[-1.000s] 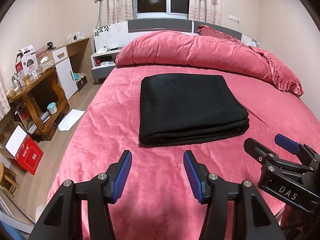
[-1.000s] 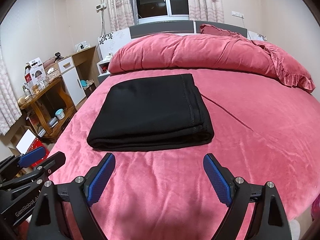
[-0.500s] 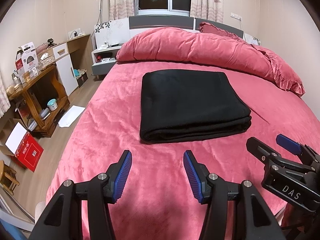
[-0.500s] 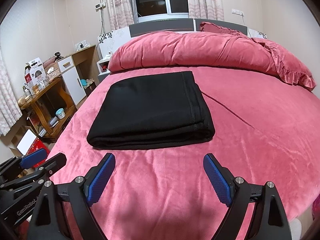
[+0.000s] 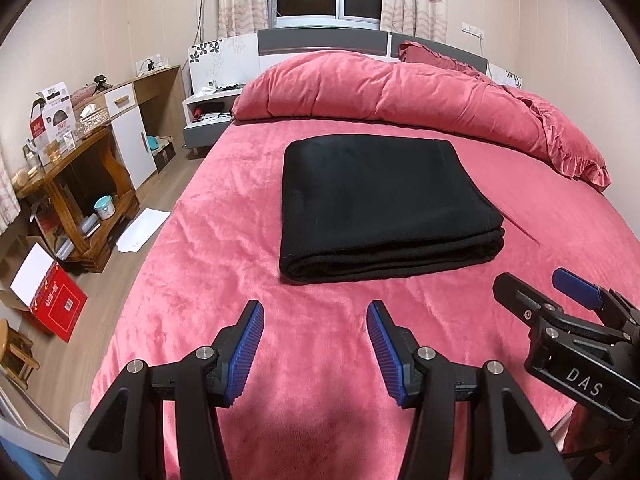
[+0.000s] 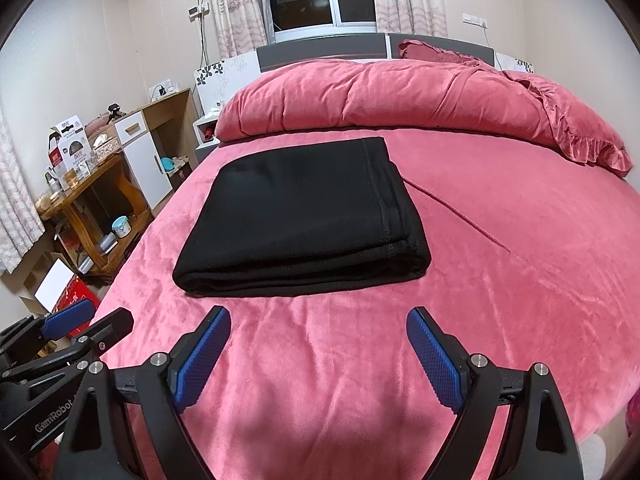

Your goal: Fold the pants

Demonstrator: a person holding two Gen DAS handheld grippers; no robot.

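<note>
We see the black pants [image 5: 384, 208] already folded into a flat, layered rectangle on the pink bedspread [image 5: 248, 216], about mid-bed, short of the rolled duvet [image 5: 400, 92] at the headboard. The bundle lies ahead of both tools, its stacked edge facing us and its stitched hem [image 6: 386, 204] running away from us along the right side. In the left view it sits slightly right of centre, in the right view slightly left, so we judge it roughly midway between the hands. Our left gripper [image 5: 316, 350] hangs over bare bedspread, jaws moderately apart and empty. Our right gripper [image 6: 318, 360] hovers alongside, jaws spread wider, also empty. Both point obliquely downward, apart from the cloth. We judge the folding essentially complete.
</note>
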